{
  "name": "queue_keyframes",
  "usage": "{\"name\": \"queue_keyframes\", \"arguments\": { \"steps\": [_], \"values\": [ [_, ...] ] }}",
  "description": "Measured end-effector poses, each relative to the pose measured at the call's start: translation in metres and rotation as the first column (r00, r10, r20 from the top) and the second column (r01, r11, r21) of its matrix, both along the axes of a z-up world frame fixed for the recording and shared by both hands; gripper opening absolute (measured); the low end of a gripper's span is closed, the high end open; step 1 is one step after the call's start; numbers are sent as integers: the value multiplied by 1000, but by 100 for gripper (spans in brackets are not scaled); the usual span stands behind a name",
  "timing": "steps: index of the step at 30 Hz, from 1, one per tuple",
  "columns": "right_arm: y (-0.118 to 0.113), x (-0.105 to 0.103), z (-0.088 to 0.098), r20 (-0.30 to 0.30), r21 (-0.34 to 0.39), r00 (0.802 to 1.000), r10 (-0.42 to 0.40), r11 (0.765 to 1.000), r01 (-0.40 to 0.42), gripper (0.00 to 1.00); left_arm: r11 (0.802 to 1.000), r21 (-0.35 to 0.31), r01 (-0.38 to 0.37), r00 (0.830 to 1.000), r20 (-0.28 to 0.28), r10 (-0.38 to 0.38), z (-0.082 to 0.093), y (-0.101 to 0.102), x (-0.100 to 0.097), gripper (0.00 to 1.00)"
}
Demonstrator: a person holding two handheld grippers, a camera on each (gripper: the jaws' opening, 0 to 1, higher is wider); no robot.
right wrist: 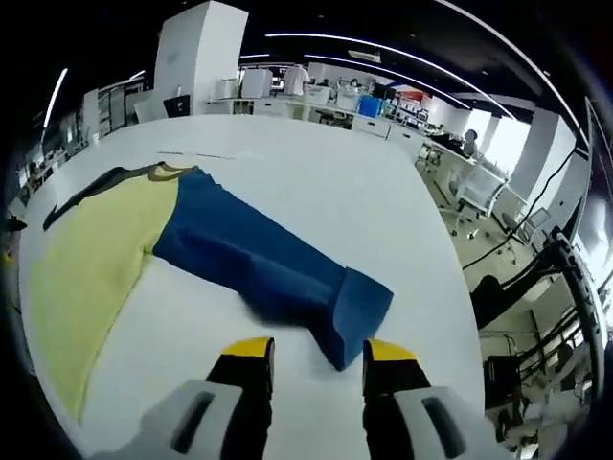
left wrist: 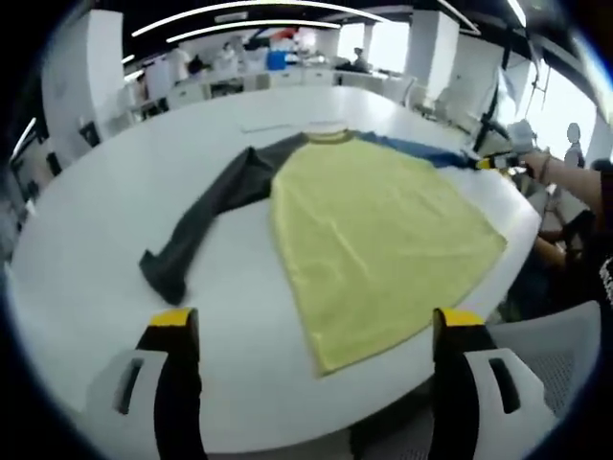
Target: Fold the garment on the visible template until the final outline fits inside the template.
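The shirt (left wrist: 374, 235) lies spread flat on a big white table (left wrist: 96, 230), its yellow body facing up with the collar (left wrist: 329, 135) toward the far side. Its dark grey sleeve (left wrist: 206, 216) stretches out over the table toward the left of the left gripper view, ending in a slightly crumpled cuff. Its blue sleeve (right wrist: 259, 254) reaches the other way, and in the right gripper view it runs up to the jaws, with the cuff (right wrist: 359, 311) turned up and lying just ahead of the tips. The right gripper (right wrist: 316, 353) has its yellow-tipped jaws parted, with nothing between them. The left gripper (left wrist: 311, 321) hovers near the shirt's hem, its jaws wide apart and gripping nothing. No template outline can be made out under the shirt. A person's hand (left wrist: 546, 171) shows at the table's far right edge in the left gripper view. Desks and chairs stand beyond the table.
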State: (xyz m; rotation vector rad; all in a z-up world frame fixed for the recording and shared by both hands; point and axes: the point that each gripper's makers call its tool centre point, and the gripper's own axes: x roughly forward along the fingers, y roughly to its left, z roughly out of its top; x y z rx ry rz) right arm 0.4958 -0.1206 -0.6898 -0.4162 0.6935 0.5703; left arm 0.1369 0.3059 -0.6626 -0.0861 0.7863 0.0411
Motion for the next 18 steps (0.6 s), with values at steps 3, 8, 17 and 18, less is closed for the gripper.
{"name": "queue_keyframes", "arguments": {
  "steps": [3,8,17,18],
  "values": [
    [-5,3,-6,-18,-12,1000,-23,1000,23,24,1000,1,-5,1000,1,5,1,0,0,97],
    [-15,9,-11,-24,-26,998,-50,998,50,15,1000,5,-15,1000,-6,15,1,0,-1,97],
    [-34,21,-8,-33,2,992,-126,992,126,0,1000,14,-21,1000,-4,21,3,0,1,96],
    [-37,21,-9,-34,-3,990,-135,991,135,0,1000,13,-21,1000,-5,21,3,0,1,95]
  ]
}}
